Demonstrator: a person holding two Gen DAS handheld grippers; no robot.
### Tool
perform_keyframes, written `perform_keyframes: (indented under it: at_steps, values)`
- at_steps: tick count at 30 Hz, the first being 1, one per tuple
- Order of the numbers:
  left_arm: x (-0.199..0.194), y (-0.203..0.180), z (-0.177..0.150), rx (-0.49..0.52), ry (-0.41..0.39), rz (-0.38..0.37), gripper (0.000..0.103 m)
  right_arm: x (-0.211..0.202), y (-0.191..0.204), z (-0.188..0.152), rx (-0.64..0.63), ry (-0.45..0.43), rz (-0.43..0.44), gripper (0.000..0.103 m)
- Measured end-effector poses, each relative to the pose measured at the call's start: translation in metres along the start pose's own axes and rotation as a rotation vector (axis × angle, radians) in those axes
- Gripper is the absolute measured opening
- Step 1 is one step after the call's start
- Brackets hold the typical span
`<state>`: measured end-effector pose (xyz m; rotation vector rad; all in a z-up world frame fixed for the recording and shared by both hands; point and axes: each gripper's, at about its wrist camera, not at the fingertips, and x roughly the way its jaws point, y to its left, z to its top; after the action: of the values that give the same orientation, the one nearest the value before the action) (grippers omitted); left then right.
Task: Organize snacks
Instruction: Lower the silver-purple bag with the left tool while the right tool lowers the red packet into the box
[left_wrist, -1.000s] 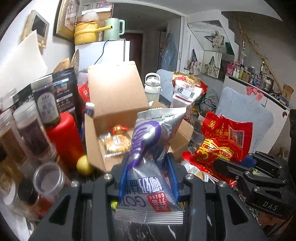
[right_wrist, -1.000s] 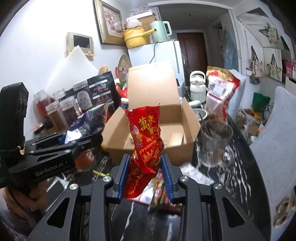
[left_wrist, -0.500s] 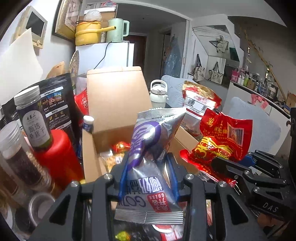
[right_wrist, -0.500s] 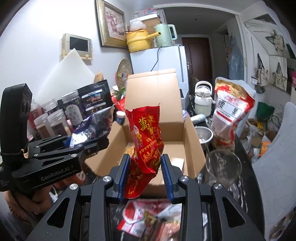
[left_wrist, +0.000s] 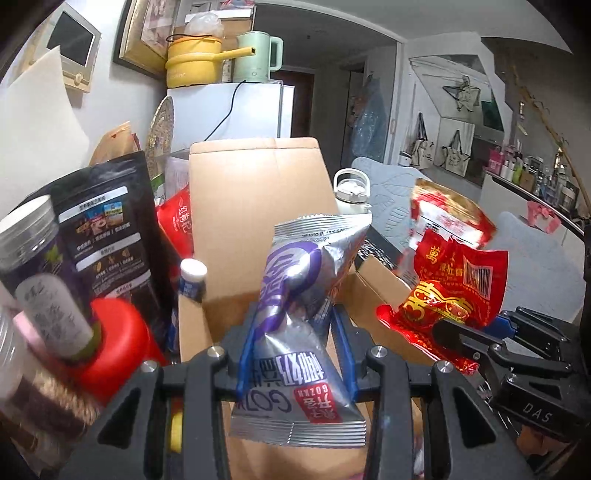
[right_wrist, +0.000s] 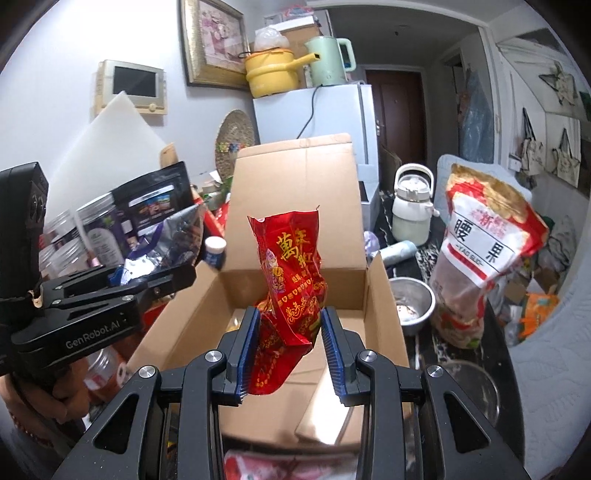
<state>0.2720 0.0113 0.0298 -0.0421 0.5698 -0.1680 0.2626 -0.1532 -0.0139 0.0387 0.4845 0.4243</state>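
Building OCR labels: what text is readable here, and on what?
"GenRobot.AI": left gripper body.
"DAS": right gripper body.
"GOZKH": silver bag, seen upside down.
"腰果", "YAO GUO": big nut bag.
"萬": red bag; the rest is creased.
Black pouch and jar labels: too blurred.

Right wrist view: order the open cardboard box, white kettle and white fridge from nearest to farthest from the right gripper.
1. Open cardboard box, directly ahead of the right gripper.
2. White kettle, right, beyond the box.
3. White fridge, at the back wall.
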Motion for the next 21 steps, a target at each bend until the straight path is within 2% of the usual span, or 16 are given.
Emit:
perform_keyframes:
  at_steps: [9,14,21]
  values:
    - [0.053,0.01,0.008,-0.008,0.088,0.027,0.037,0.045,-0.014,0.018,0.005,0.067,0.001,0.033]
    - [0.082,0.018,0.001,-0.017,0.183,0.063,0.037,0.073,-0.021,0.022,0.028,0.126,0.019,0.033]
    - [0.106,0.02,-0.012,-0.004,0.3,0.095,0.037,0.109,-0.025,0.015,0.016,0.241,-0.011,0.033]
